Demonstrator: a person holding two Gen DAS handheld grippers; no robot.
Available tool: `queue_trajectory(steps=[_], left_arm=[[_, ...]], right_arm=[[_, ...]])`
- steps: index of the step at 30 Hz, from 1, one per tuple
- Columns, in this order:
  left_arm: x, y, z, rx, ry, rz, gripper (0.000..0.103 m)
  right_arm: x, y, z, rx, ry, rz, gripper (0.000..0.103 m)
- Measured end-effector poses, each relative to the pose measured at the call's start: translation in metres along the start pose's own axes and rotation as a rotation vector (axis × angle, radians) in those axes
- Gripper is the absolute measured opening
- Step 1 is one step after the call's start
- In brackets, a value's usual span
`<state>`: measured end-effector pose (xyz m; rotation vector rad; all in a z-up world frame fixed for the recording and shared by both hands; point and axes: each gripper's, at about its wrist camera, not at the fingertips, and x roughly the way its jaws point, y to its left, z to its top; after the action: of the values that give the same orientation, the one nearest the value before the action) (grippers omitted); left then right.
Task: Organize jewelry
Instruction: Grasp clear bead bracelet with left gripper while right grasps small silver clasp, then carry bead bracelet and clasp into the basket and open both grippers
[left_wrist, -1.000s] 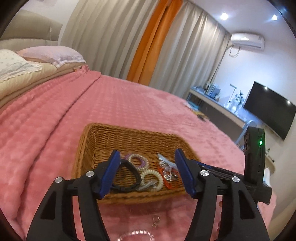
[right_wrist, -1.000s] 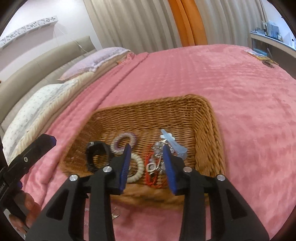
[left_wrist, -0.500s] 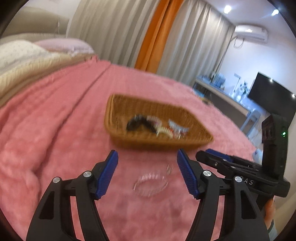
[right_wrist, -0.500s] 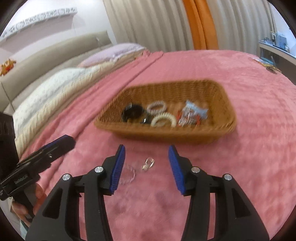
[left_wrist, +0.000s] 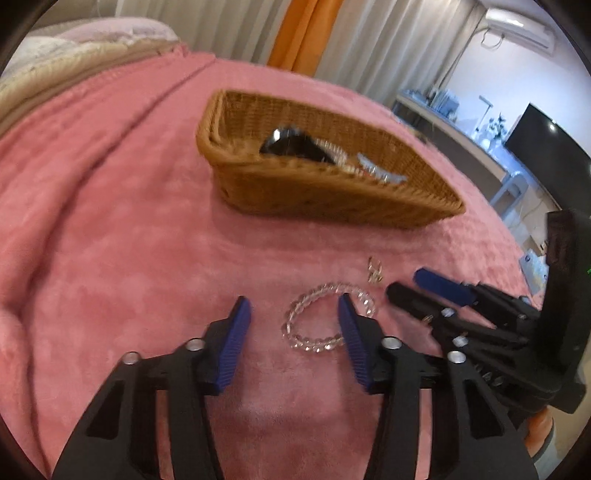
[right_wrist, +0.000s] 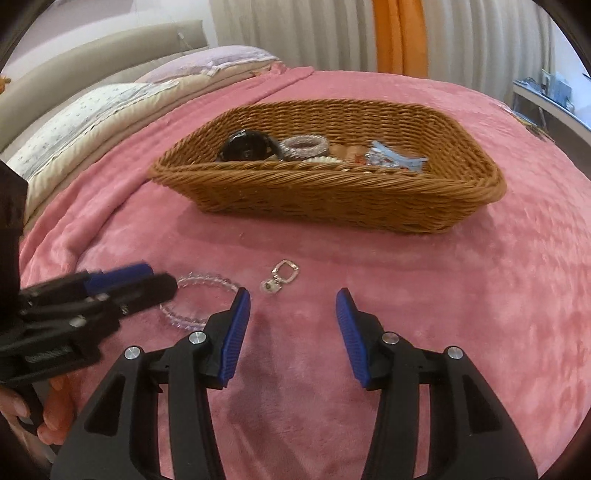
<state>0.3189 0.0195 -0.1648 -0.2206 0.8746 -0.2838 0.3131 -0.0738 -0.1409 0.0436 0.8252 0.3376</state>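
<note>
Left gripper (left_wrist: 293, 314) closing over clear bead bracelet (left_wrist: 325, 317) (no lettering legible).

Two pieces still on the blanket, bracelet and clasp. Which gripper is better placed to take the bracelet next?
Left. The left gripper is right at the bracelet, its closing jaws straddling part of the ring. The right gripper points past it, nearer the clasp, with only blanket between its jaws.

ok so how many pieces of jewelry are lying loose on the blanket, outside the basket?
2: a clear bead bracelet between the left gripper's closing jaws, and a small metal clasp just beyond it, nearer the basket. Others may hide behind the grippers.
</note>
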Motion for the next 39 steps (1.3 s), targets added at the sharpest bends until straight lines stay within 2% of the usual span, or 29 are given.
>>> queue_trajectory(steps=[4, 5, 6, 7, 10, 11, 15, 19, 24, 26, 30, 32, 37, 38, 39], left_arm=[[0.004, -0.008, -0.003, 0.032, 0.016, 0.031, 0.029], [0.005, -0.013, -0.004, 0.059, 0.02, 0.047, 0.023], [0.006, -0.018, -0.004, 0.083, 0.022, 0.06, 0.011], [0.007, -0.02, -0.006, 0.102, 0.025, 0.068, 0.005], [0.003, -0.023, -0.007, 0.11, 0.009, 0.077, 0.006], [0.0, -0.02, -0.007, 0.095, 0.001, 0.078, 0.006], [-0.015, 0.004, -0.01, -0.003, -0.037, 0.182, 0.006], [-0.024, 0.026, -0.012, -0.082, -0.041, 0.113, 0.006], [-0.023, 0.019, -0.013, -0.042, -0.028, 0.082, 0.007], [-0.023, 0.02, -0.014, -0.042, -0.021, 0.058, 0.012], [-0.024, 0.02, -0.016, -0.041, -0.02, 0.045, 0.014], [-0.023, 0.018, -0.016, -0.035, -0.017, 0.032, 0.02], [-0.016, 0.003, -0.02, 0.029, -0.01, 0.094, 0.021], [-0.015, -0.002, -0.021, 0.056, -0.008, 0.117, 0.02], [-0.014, -0.006, -0.022, 0.083, -0.008, 0.145, 0.005]], right_arm=[[0.001, 0.001, 0.002, -0.006, 0.005, -0.008, 0.045], [0.002, 0.003, 0.003, -0.014, 0.008, -0.011, 0.045], [0.002, 0.005, 0.003, -0.024, 0.009, -0.014, 0.045], [0.002, 0.007, 0.003, -0.033, 0.007, -0.016, 0.045], [0.002, 0.011, 0.005, -0.046, 0.013, -0.022, 0.043], [0.004, 0.013, 0.005, -0.048, 0.022, -0.019, 0.037], [0.012, 0.018, 0.008, -0.063, 0.067, -0.022, 0.031], [0.023, 0.019, 0.016, -0.03, 0.105, -0.01, 0.031], [0.036, 0.032, 0.021, -0.047, 0.121, -0.054, 0.031], [0.038, 0.037, 0.021, -0.068, 0.116, -0.075, 0.031], [0.033, 0.041, 0.014, -0.098, 0.101, -0.068, 0.009], [0.028, 0.042, 0.01, -0.109, 0.092, -0.064, 0.009], [0.016, 0.035, 0.004, -0.101, 0.074, -0.051, 0.009], [0.013, 0.034, 0.002, -0.094, 0.069, -0.048, 0.009], [0.009, 0.032, 0.001, -0.085, 0.063, -0.042, 0.009]])
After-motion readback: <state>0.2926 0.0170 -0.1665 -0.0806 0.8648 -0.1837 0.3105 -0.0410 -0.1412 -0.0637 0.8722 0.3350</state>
